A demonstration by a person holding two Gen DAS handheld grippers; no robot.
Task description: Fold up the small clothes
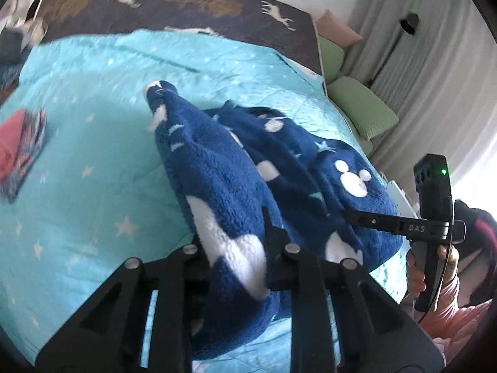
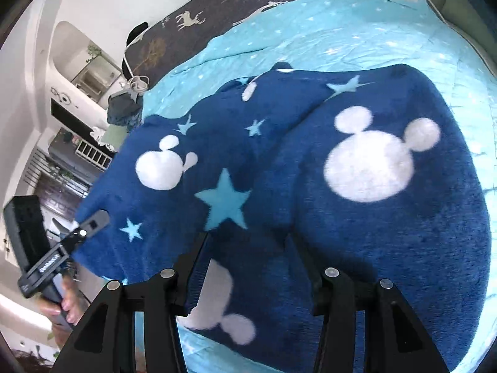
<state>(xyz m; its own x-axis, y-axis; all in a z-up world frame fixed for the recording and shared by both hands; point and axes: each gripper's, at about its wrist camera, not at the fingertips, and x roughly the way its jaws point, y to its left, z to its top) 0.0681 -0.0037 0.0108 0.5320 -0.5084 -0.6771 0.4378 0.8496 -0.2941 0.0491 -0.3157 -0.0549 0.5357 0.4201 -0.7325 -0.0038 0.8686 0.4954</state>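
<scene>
Blue fleece garment (image 1: 289, 168) heaped mid-frame on turquoise star quilt (image 1: 93, 143). Left gripper (image 1: 236, 248) clamped on a raised fold. Right gripper (image 2: 248, 248) pinching fleece at lower centre. Red folded item (image 1: 18, 152) at left edge.

The blue fleece garment (image 1: 236, 174) is bunching up and filling the middle of the bed (image 1: 93, 186), blocking passage there. To its left, bare turquoise cover is lying open until a folded red item (image 1: 18, 152) near the edge. Green cushions (image 1: 363, 112) are crowding the bed's right side.
</scene>
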